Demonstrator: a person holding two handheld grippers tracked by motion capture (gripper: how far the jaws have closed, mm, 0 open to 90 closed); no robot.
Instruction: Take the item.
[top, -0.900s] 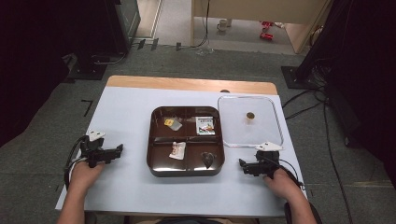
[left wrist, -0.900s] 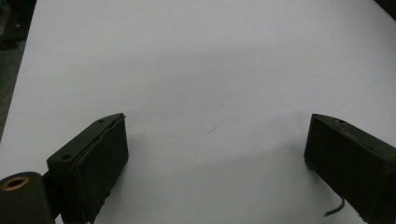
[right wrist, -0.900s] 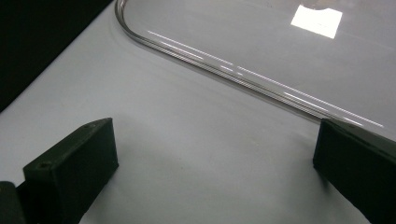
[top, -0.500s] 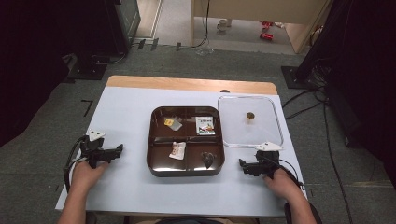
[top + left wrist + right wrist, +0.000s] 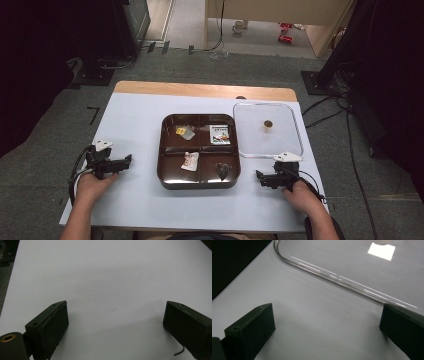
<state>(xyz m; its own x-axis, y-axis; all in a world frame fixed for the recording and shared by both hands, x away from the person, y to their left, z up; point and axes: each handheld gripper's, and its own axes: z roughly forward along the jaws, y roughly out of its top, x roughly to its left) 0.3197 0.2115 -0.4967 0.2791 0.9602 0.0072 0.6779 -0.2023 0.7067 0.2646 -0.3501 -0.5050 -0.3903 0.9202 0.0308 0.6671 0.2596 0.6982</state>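
Landmark: the dark tray [image 5: 166, 150], four compartments, in the middle of the table [image 5: 135, 115]; every place below is told from it.
Work in hand: judged a start, with both grippers resting on the table at either side of the tray and nothing held.
Lid: a clear lid [image 5: 290, 131] with a small knob [image 5: 268, 124] lies flat just right of the tray, its near edge just beyond the right gripper.
Key relation: in the right gripper view the lid's curved rim [image 5: 317, 271] runs slantwise across, just ahead of the jaws and close to the right-hand one; whether that jaw touches it cannot be told.
Nearer hand: the right, clearly; the left is well apart from the lid, with the tray between.
Right gripper [image 5: 266, 179]: right of the tray's near corner, jaws pointing toward the tray, spread wide over bare table.
Left gripper [image 5: 120, 162]: left of the tray's near half, jaws pointing toward the tray, spread wide, bare table between them.
Hands: both forearms come in low from the near edge, wrists roughly level, hands down on the table.
Tray contents: a yellow packet [image 5: 186, 132] far left, a printed packet [image 5: 220, 134] far right, a white wrapper [image 5: 190, 161] near left, a dark piece [image 5: 222, 170] near right.
Next move, judged: the right gripper would swing away from the tray toward the lid's rim or knob.
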